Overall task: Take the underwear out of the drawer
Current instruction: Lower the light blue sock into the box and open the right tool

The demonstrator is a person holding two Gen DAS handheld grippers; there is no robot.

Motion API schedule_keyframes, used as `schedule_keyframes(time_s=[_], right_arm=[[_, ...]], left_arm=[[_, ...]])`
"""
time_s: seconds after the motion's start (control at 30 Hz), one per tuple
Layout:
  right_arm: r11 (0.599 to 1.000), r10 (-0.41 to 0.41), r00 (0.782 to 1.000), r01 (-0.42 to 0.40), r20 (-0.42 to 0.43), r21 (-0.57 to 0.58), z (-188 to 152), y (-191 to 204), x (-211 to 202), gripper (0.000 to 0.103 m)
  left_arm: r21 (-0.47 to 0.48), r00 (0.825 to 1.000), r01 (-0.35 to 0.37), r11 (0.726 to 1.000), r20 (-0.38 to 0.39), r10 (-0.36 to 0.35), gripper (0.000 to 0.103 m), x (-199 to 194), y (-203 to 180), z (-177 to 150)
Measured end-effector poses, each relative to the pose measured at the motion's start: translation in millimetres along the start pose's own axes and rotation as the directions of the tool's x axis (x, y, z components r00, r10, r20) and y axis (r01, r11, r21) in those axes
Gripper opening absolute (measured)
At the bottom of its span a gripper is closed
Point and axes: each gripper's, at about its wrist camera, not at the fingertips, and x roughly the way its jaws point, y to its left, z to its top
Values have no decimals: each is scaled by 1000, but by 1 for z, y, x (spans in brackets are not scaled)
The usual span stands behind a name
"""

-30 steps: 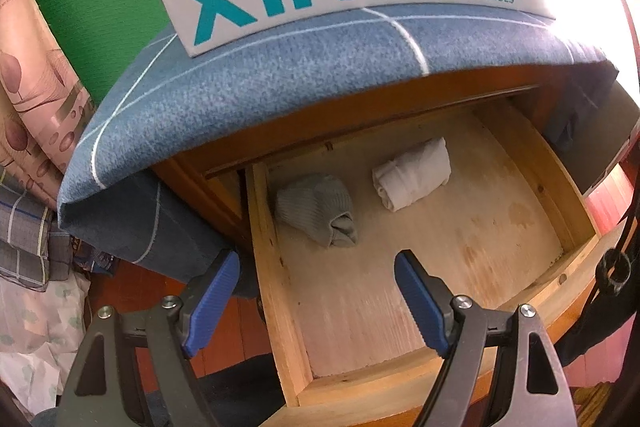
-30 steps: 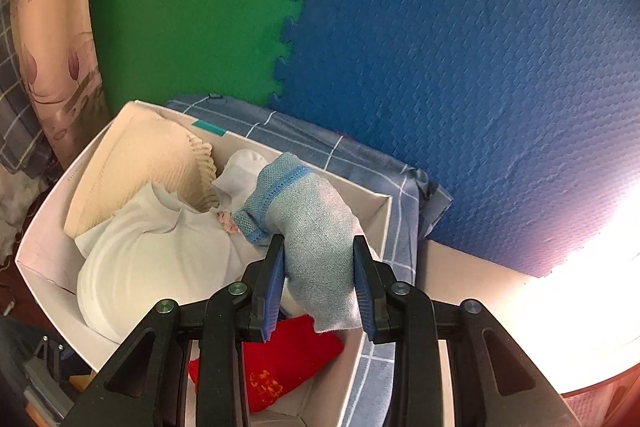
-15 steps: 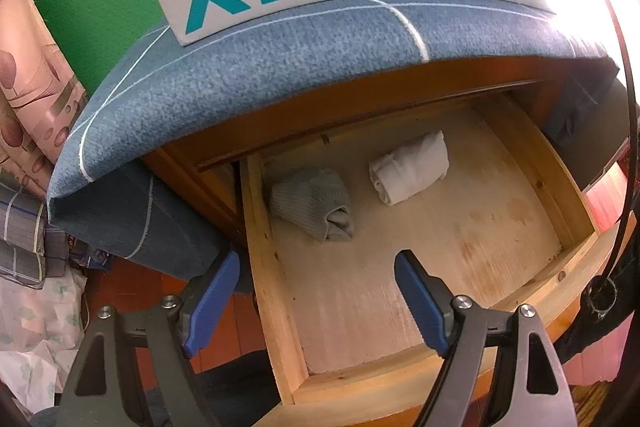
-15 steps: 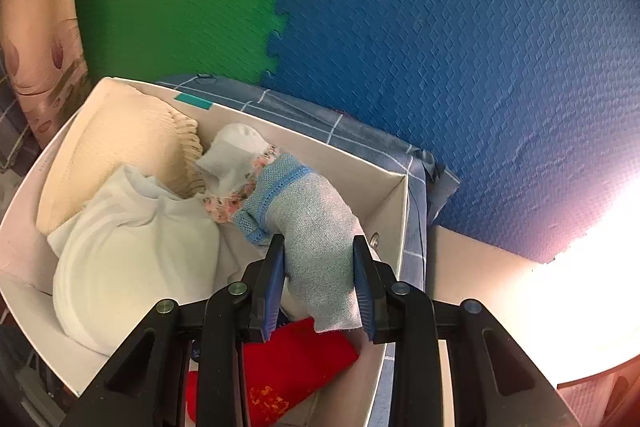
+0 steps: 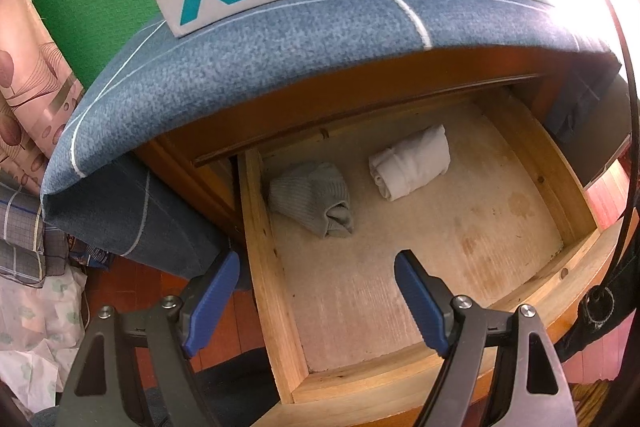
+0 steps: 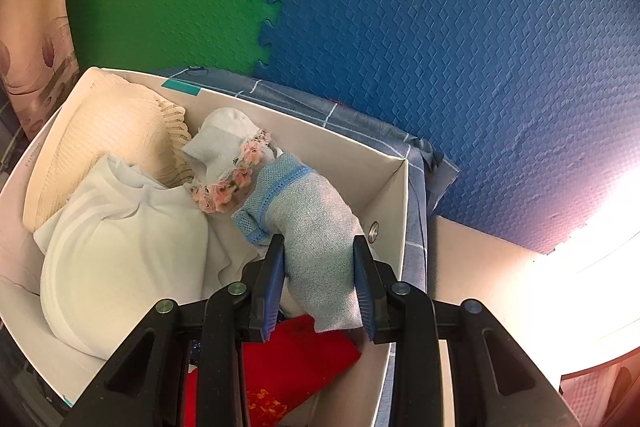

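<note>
The left gripper hangs with its jaws wide apart and empty above the open drawer; a grey roll and a white roll lie near the back, with much bare floor in front. The right gripper pinches pale blue underwear over the white box (now lower, closer to the clothes than a second ago)
</note>
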Motion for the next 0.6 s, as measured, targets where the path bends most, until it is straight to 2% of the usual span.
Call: schedule_keyframes(time_s=[0.43,0.53,0.6], right_arm=[[1000,-15,1000,15,1,-7,-3,1,2,32],[1000,-10,1000,10,19,1,-3,1,-2,34],[1000,-20,999,20,35,-4,-3,3,-6,39]], left_arm=[[1,1000,0,1000,-6,0,82,1,2,-2],[-1,1000,-1,1000,-7,1,82,2,2,-2],[-2,1000,-4,1000,-9,4,82,2,3,-3]])
